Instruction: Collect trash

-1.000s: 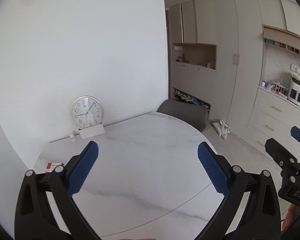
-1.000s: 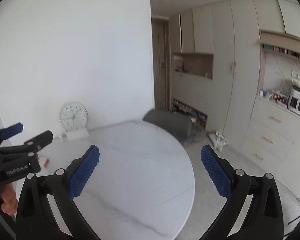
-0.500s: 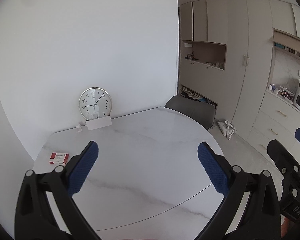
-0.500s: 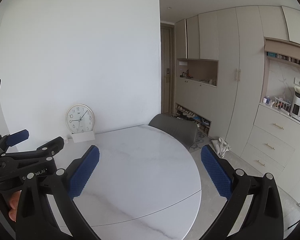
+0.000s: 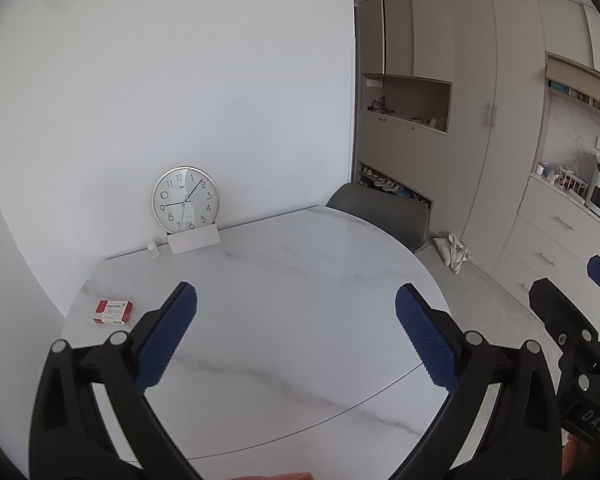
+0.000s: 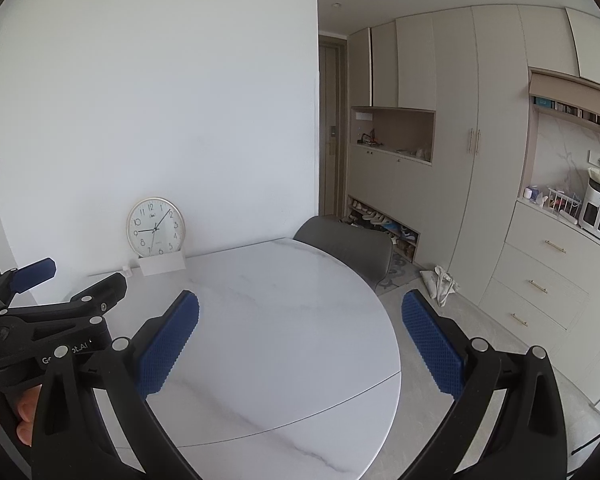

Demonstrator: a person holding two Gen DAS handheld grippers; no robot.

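**Both tongs held wide over a nearly bare table**

The marble table [image 5: 300, 304] carried little: a small red-and-white box [image 5: 114, 312] lay flat near its edge at about nine o'clock from the left gripper [image 5: 296, 336], and a clock [image 5: 186, 200] leaned against the wall at eleven o'clock with a white card [image 5: 194, 240] propped before it and a tiny bottle [image 5: 153, 249] just beside that. No bin or bag showed in either view.

Whether the red-and-white box counted as trash could not be settled. The scene fitted two stages alike: a table with the box waiting to be gathered, or a table cleared of litter with only the keepers left. So the step in hand was, by my reading, a survey of the surface. If the box was the target, the reach would call for a swing toward nine o'clock and a low, flat approach, since it lay thin against the stone.

The left gripper stood spread wide, pads well apart, holding and touching nothing. The right gripper [image 6: 300, 336] stood likewise spread, empty, above the table's three-o'clock side, near a grey chair [image 6: 348, 244].
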